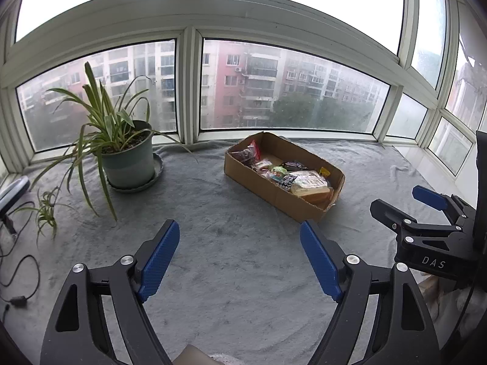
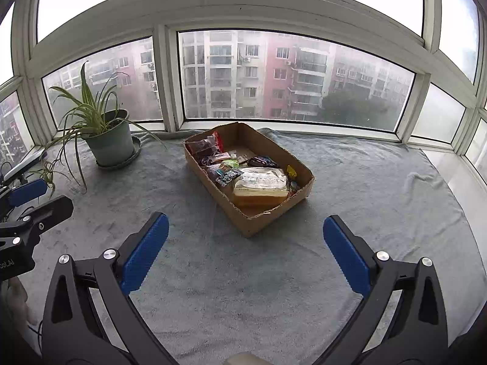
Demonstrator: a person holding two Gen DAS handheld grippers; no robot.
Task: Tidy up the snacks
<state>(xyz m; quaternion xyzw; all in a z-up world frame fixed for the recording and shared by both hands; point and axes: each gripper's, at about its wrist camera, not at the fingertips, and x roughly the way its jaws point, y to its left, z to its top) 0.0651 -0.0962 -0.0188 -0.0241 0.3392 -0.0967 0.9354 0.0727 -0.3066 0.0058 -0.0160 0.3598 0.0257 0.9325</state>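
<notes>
A shallow cardboard box (image 2: 249, 179) sits in the middle of the right wrist view, angled so one corner points toward the lower centre of the frame. In the left wrist view the same box lies right of centre. The snacks are all inside it: a large wrapped loaf of bread (image 2: 261, 187) fills the near end, a dark red bag (image 2: 204, 146) leans at the far end, and between them lie small packets, among them a black-and-white wrapper (image 2: 229, 177), a dark candy bar (image 2: 262, 161) and a yellow wrapper (image 2: 291, 171) against the right wall. Their labels are too small to read.

The box rests on a grey towel-like cloth (image 2: 350, 182) that covers the window ledge. In the upper left of both views a spider plant in a green pot (image 1: 127, 155) stands on a saucer, well apart from the box. Behind everything run white-framed windows (image 2: 164, 76) facing apartment blocks.

The right gripper (image 2: 246, 251) fills the bottom of its own view, its blue-padded jaws spread wide with nothing between them, only cloth beyond. The left gripper (image 1: 240, 261) is likewise released, jaws apart and empty, near the box's front corner but not touching it. Black cables (image 1: 18, 273) trail at the left edge of the left wrist view.
</notes>
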